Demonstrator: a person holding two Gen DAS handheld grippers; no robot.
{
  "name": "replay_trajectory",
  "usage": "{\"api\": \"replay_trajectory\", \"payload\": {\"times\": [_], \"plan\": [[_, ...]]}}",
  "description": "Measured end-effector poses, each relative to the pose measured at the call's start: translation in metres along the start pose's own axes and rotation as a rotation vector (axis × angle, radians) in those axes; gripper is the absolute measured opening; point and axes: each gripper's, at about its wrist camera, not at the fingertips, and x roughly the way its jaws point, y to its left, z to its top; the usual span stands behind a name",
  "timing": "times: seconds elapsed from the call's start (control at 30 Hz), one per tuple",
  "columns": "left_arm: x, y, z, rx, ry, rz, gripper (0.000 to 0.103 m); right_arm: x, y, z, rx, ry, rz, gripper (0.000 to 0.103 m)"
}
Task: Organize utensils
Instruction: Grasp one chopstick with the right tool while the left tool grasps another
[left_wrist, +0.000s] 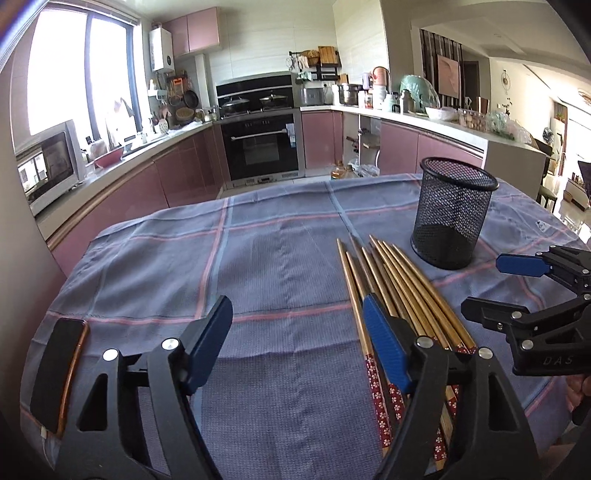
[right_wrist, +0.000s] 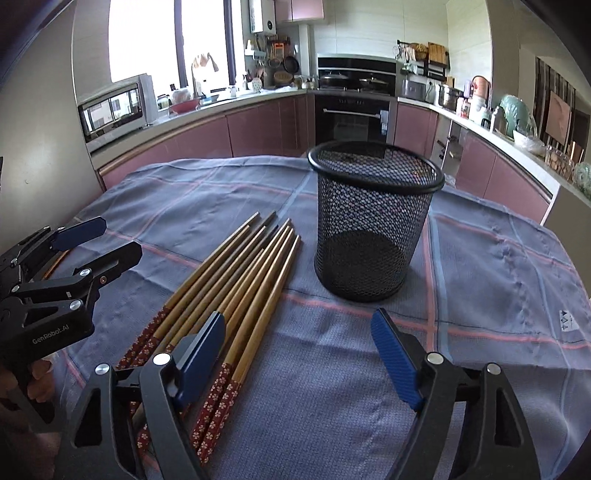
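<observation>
The left gripper (left_wrist: 295, 343) hangs over a desk covered with a blue checked cloth (left_wrist: 258, 258). Its fingers (left_wrist: 210, 339) stand wide apart with only bare cloth between them, gripping nothing. A bundle of chopsticks (left_wrist: 391, 280) lies flat on the cloth, running under the right-hand finger of this gripper and fanning out ahead of it, with the bare wooden tips pointing away and the red flowered ends towards the camera. Beyond the chopstick tips, ahead and to the right of the fingers, a black mesh cup (left_wrist: 452, 214) stands upright and empty. A dark phone (left_wrist: 59, 373) lies just outside the left-hand finger, near the desk's edge.

The right gripper (right_wrist: 299, 354) also hangs above the cloth (right_wrist: 480, 288) with its fingers (right_wrist: 397, 354) spread wide and nothing held. The chopsticks (right_wrist: 236, 269) pass under its left-hand finger and stretch forward and to the left of the gap. The mesh cup (right_wrist: 373, 225) stands straight ahead of the gap, well beyond the fingertips, just beside the chopstick tips but apart from them. In each view the other gripper shows at the edge, on the far side of the chopsticks, with part of a hand (right_wrist: 37, 380) behind it.
</observation>
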Motion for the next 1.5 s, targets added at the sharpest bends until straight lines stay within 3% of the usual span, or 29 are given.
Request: {"api": "replay_trajectory", "payload": {"times": [0.3, 0.57, 0.8, 0.9, 0.97, 1.07, 1.2, 1.5], "plan": [[0.036, -0.017, -0.001, 0.069, 0.092, -0.070, 0.068, 0.019, 0.001, 0.004, 0.003, 0.080, 0.005, 0.064], [0.055, -0.015, -0.002, 0.062, 0.177, -0.124, 0.048, 0.023, -0.002, 0.006, -0.004, 0.104, 0.001, 0.052], [0.072, -0.018, 0.002, 0.064, 0.230, -0.166, 0.047, 0.030, 0.000, 0.014, -0.030, 0.117, 0.019, 0.041], [0.078, -0.019, 0.006, 0.054, 0.251, -0.189, 0.038, 0.033, 0.001, 0.016, -0.027, 0.119, 0.034, 0.033], [0.082, -0.020, 0.010, 0.046, 0.258, -0.201, 0.023, 0.034, -0.001, 0.018, -0.015, 0.120, 0.055, 0.023], [0.088, -0.019, 0.013, 0.012, 0.271, -0.226, 0.010, 0.034, -0.003, 0.018, 0.005, 0.120, 0.082, 0.014], [0.088, -0.019, 0.014, -0.031, 0.273, -0.243, 0.008, 0.032, -0.005, 0.015, 0.022, 0.117, 0.110, 0.007], [0.061, -0.007, 0.023, -0.083, 0.218, -0.262, 0.008, 0.010, -0.006, 0.018, 0.020, 0.062, 0.162, 0.006]]}}
